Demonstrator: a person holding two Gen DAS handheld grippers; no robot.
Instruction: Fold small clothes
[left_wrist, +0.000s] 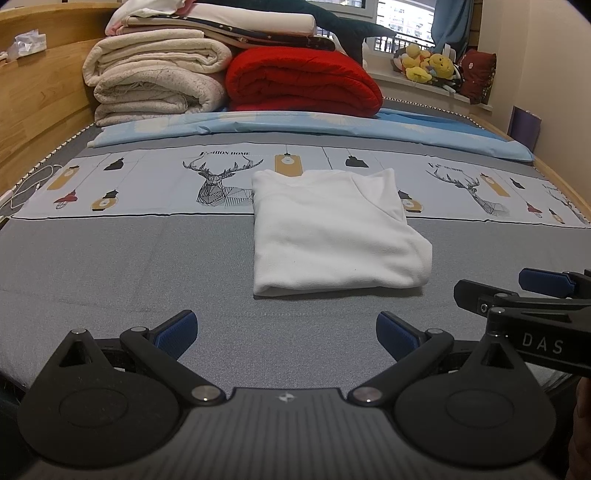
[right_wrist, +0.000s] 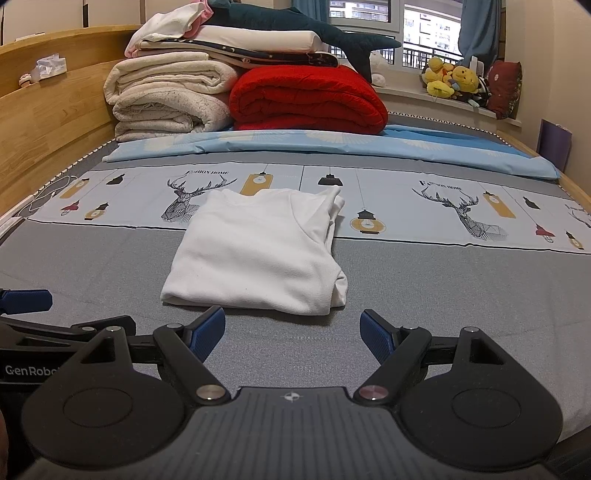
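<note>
White folded shirt (left_wrist: 332, 232) mid-bed, edges clear.

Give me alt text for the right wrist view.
A folded white garment lies flat on a grey bed, just beyond the open, empty right gripper. Stacked blankets and a red quilt sit behind.

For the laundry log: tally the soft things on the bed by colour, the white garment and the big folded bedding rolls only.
White folded garment: 1
Red folded quilt: 1
Cream folded blankets: 1 stack, the number of blankets in it unclear
Total: 3
</note>
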